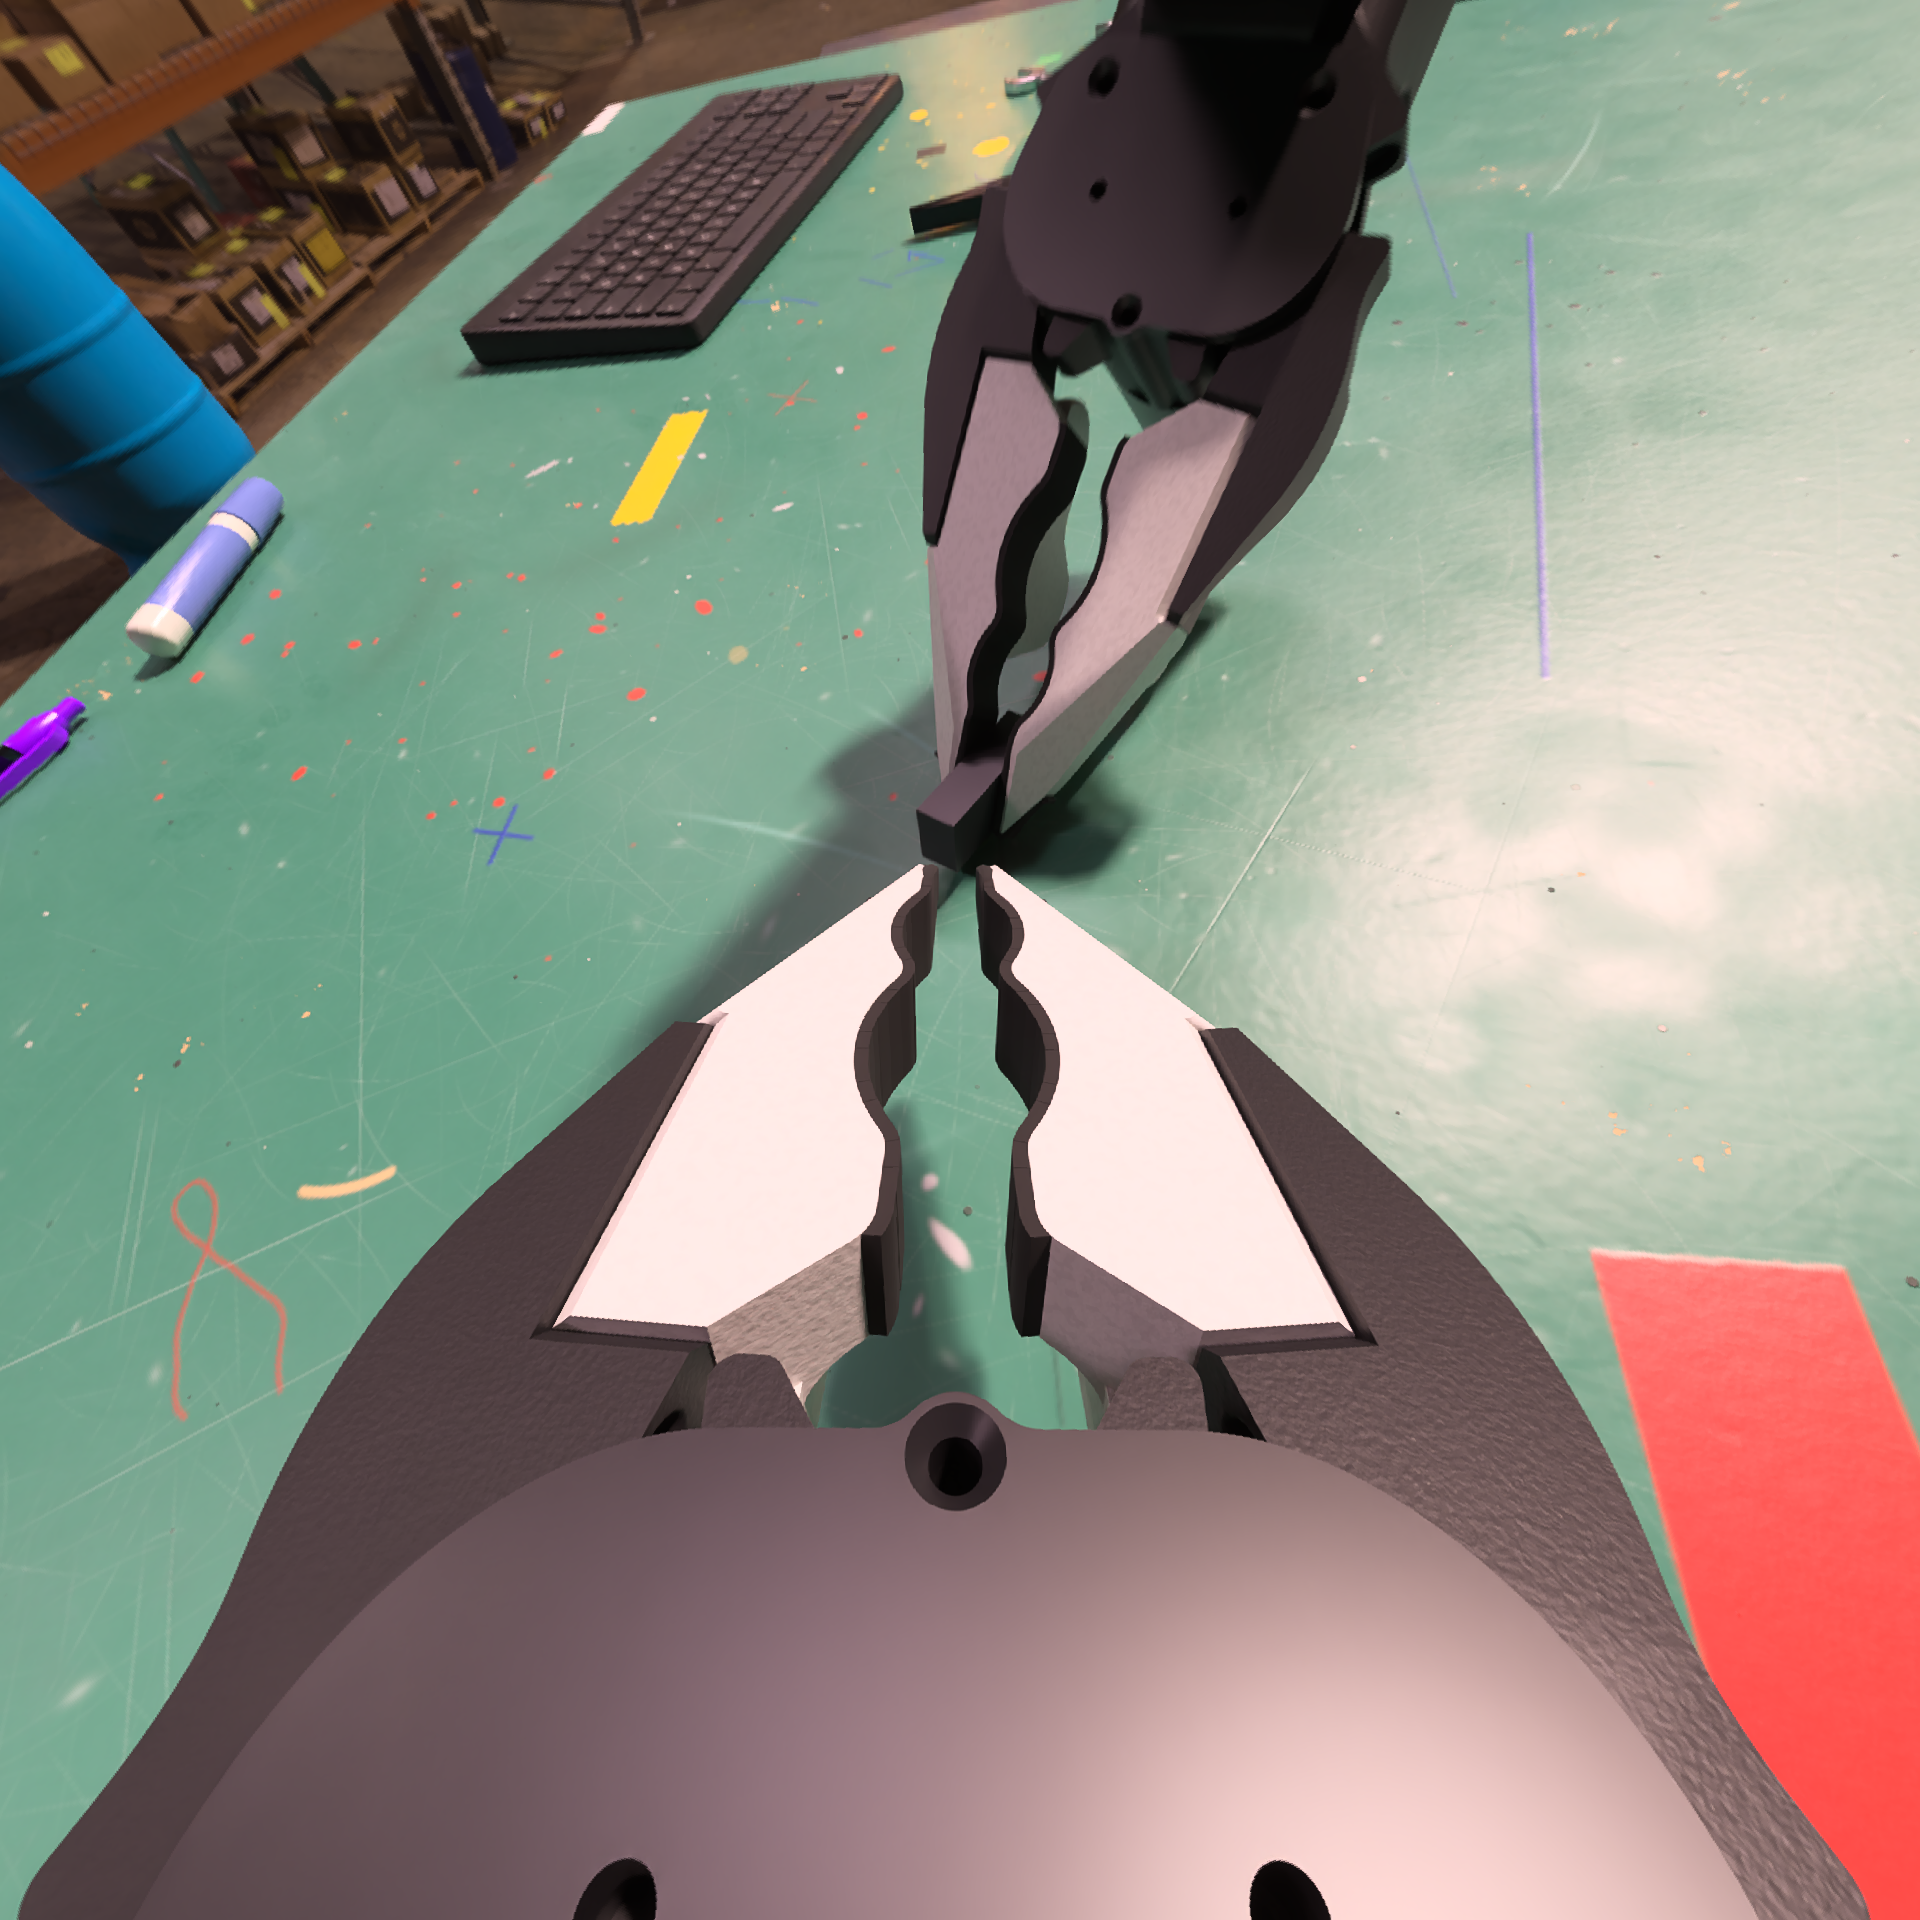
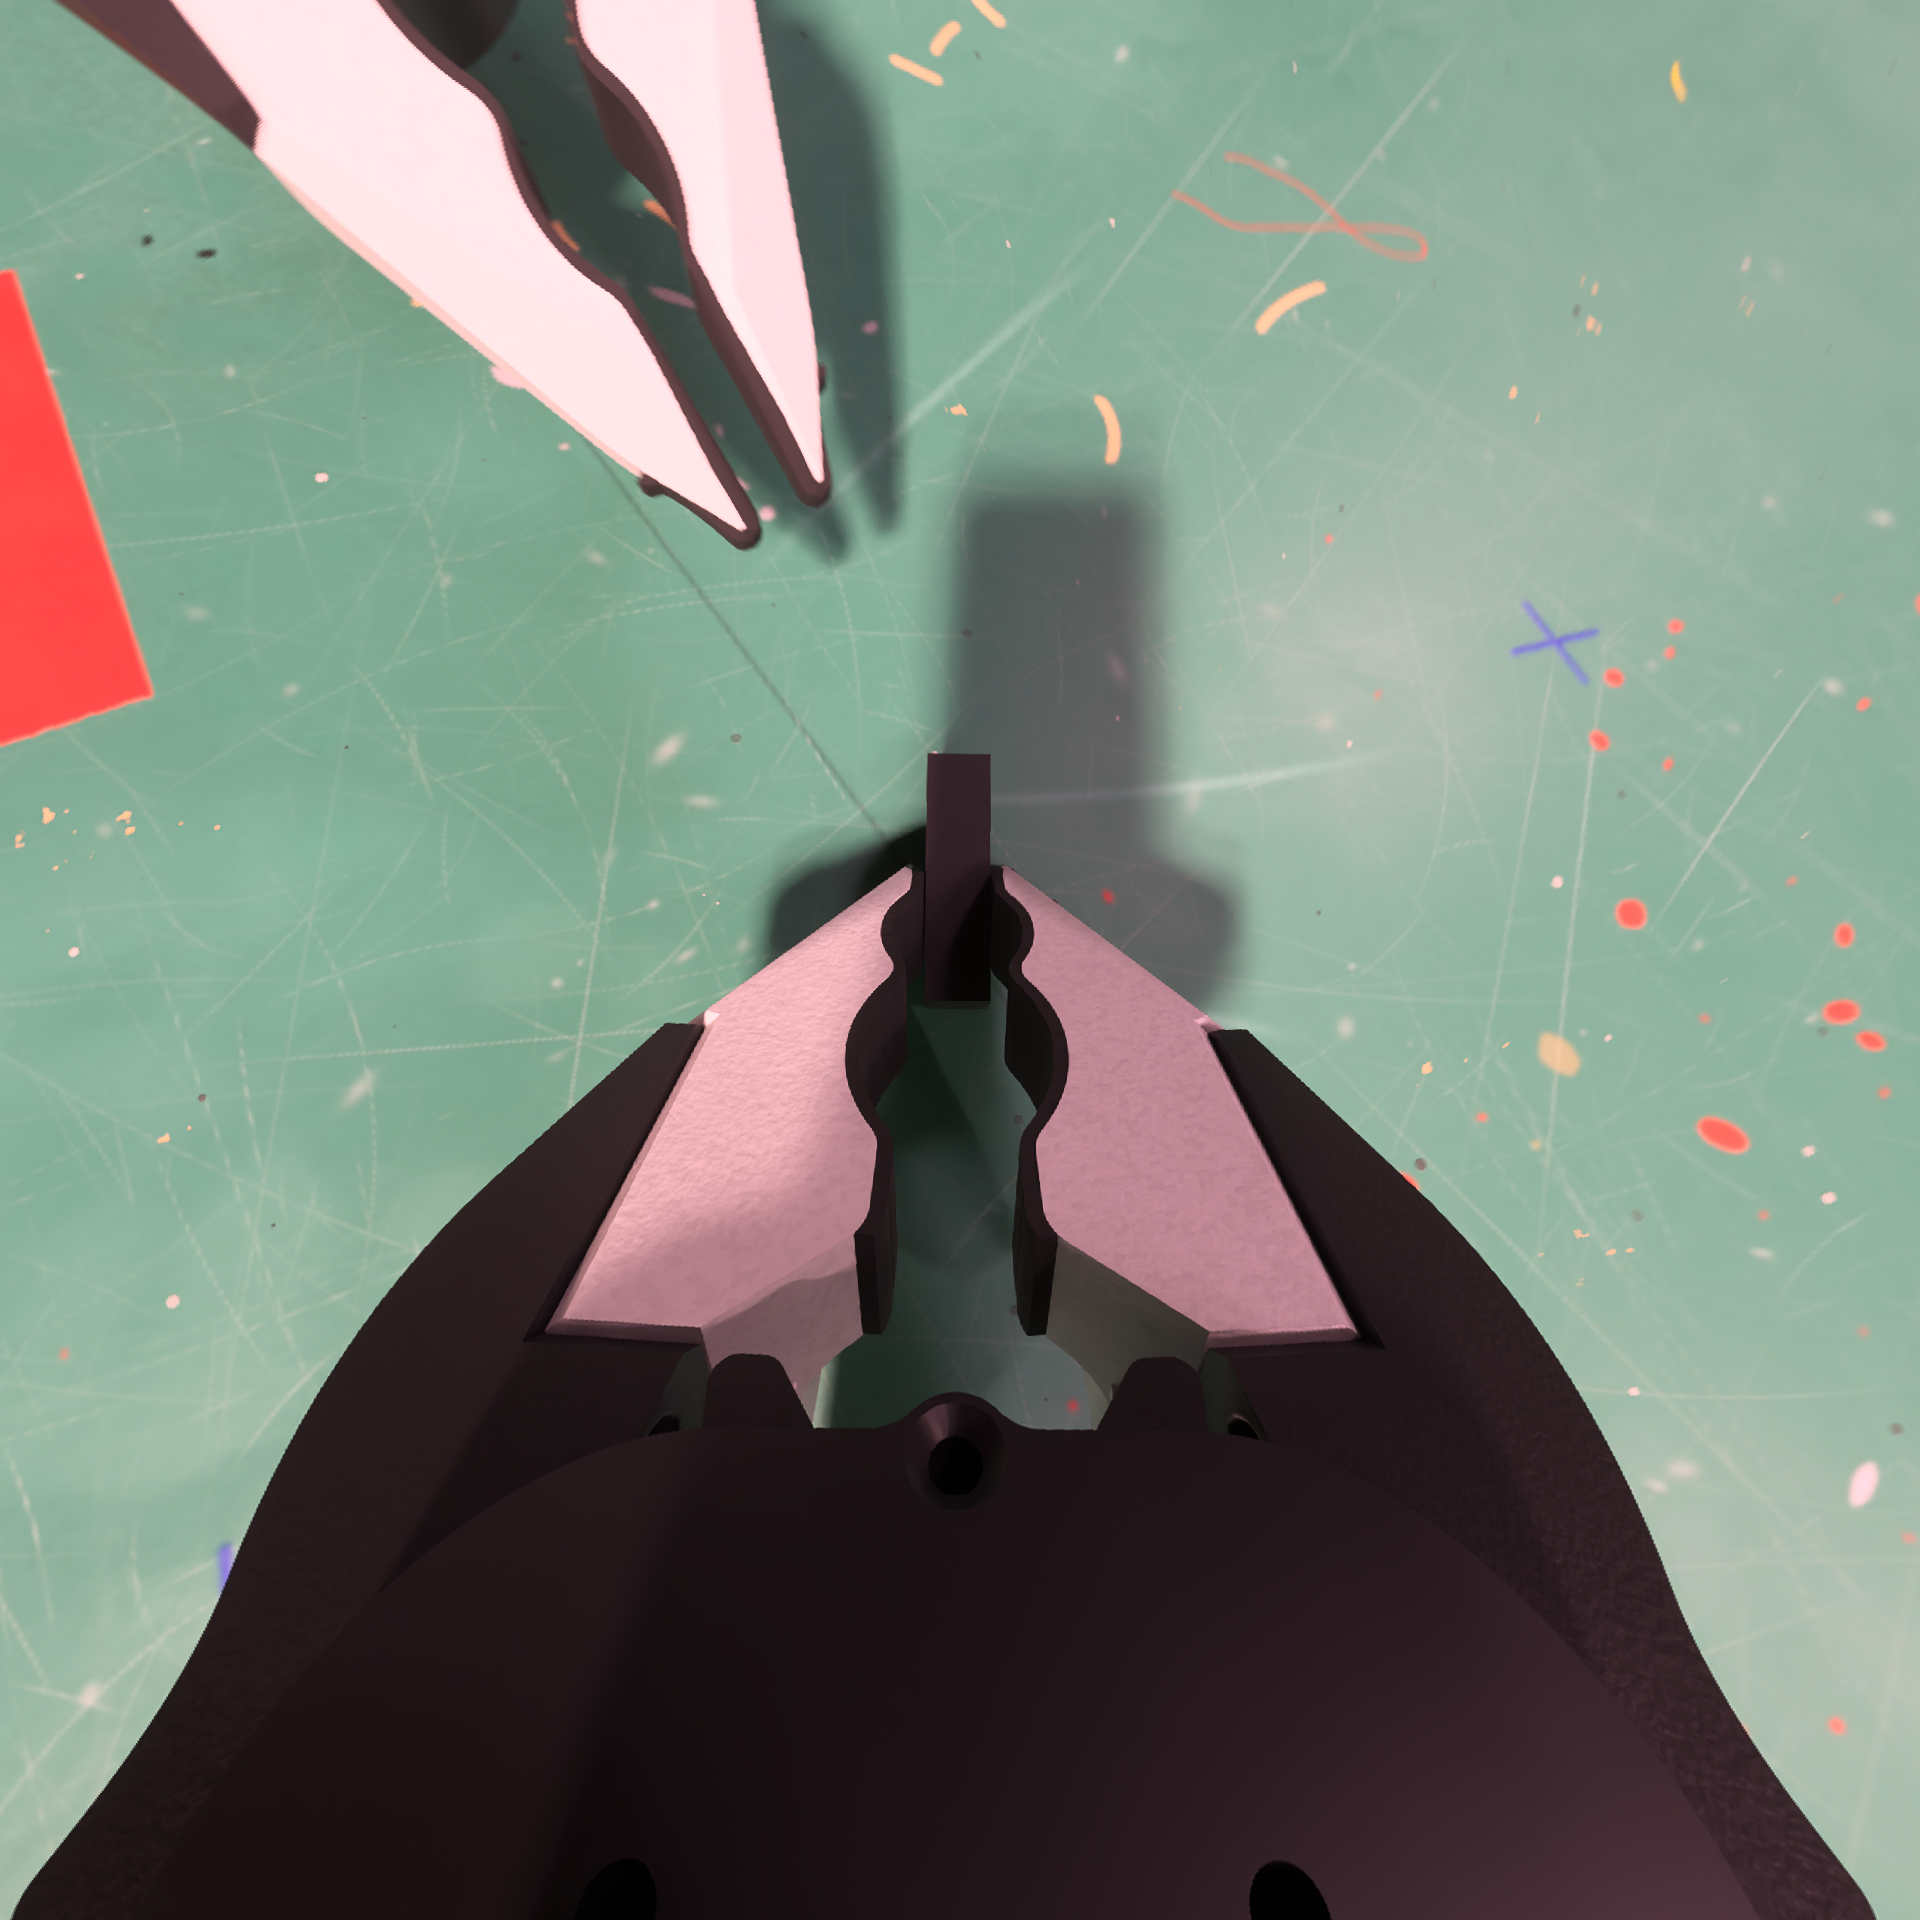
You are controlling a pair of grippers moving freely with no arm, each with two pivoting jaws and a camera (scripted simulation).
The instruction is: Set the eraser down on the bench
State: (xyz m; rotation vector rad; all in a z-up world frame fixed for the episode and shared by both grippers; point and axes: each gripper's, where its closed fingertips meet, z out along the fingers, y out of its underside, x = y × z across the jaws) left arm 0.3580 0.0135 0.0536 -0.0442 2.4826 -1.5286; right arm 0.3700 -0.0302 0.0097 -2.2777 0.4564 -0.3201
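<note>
- The right gripper (image 2: pixel 956 883) is clamped on the dark eraser (image 2: pixel 957 831), which sticks out past its fingertips.
- In the left wrist view the eraser (image 1: pixel 954 818) is just above or on the green counter (image 1: pixel 1351 935); I cannot tell whether it touches.
- The left gripper (image 1: pixel 956 878) holds nothing, its jaws slightly apart, its tips just short of the eraser.
- A black keyboard (image 1: pixel 686 213), a glue stick (image 1: pixel 205 566) and a purple pen (image 1: pixel 36 743) lie well off to the left.
</note>
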